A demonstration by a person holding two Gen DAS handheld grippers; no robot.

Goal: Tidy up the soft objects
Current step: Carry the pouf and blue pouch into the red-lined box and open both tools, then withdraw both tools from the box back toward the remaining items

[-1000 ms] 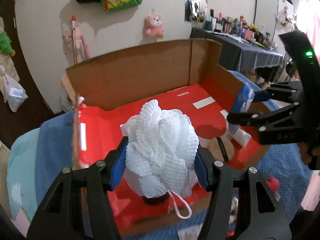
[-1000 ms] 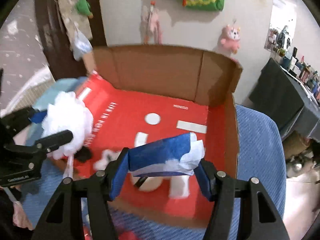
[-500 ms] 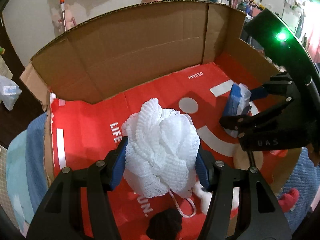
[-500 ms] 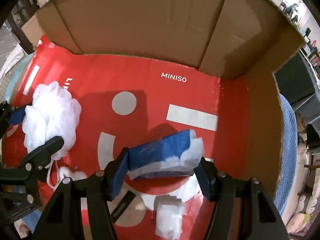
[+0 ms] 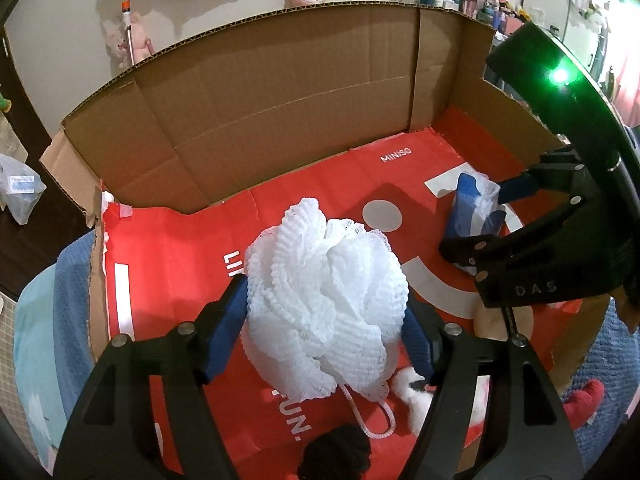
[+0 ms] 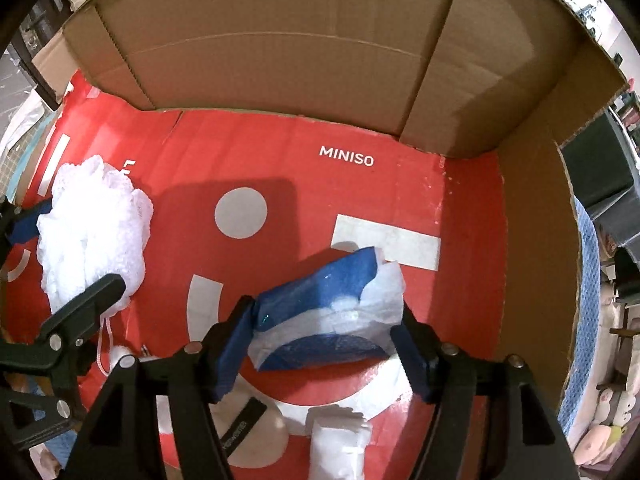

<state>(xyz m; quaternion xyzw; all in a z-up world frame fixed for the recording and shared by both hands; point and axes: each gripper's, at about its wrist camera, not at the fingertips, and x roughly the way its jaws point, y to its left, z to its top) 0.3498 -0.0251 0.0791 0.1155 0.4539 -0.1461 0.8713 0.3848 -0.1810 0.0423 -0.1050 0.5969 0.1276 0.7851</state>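
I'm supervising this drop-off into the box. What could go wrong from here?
Both claws have just been opening, each with its item between the pads. The white bath pouf in the left claw trails a cord loop beside one finger; it may snag on withdrawal. The blue tissue pack has loose white wrapper against the right claw; it could drag out.
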